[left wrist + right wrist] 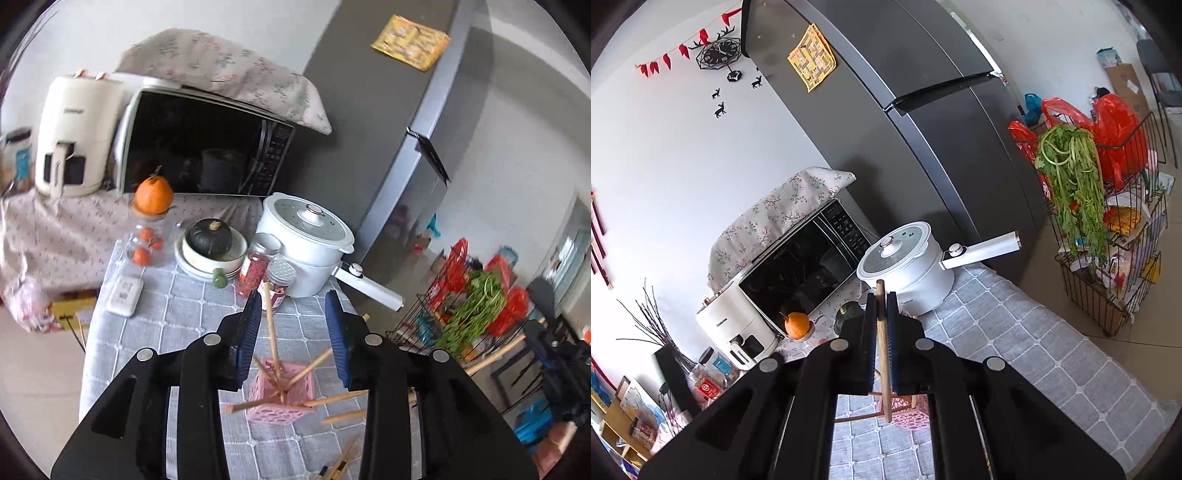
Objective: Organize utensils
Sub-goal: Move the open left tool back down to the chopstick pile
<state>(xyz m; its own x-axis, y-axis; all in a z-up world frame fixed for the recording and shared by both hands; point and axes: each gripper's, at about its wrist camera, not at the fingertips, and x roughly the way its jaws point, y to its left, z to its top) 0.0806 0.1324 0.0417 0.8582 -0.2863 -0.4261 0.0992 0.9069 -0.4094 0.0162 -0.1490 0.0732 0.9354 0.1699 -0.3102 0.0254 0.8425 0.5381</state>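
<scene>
holder [282,397]: pink, on the grey tablecloth [155,325], several chopsticks [273,334] stuck in at angles | right gripper [881,306]: clamped on one chopstick [882,354] above it | left gripper [293,306]: spread wide, nothing held | bowl [214,254]: dark squash inside

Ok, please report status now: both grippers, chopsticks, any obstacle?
Left gripper open, above pink holder. Right gripper shut on chopstick, over holder. Loose chopsticks on table. Nothing blocking.

White walls [683,155] enclose a daylit kitchen; a tall grey fridge [905,122] stands beside the cloth-covered counter [1027,339], a wire rack [1108,280] on the tiled floor [1145,332].
</scene>
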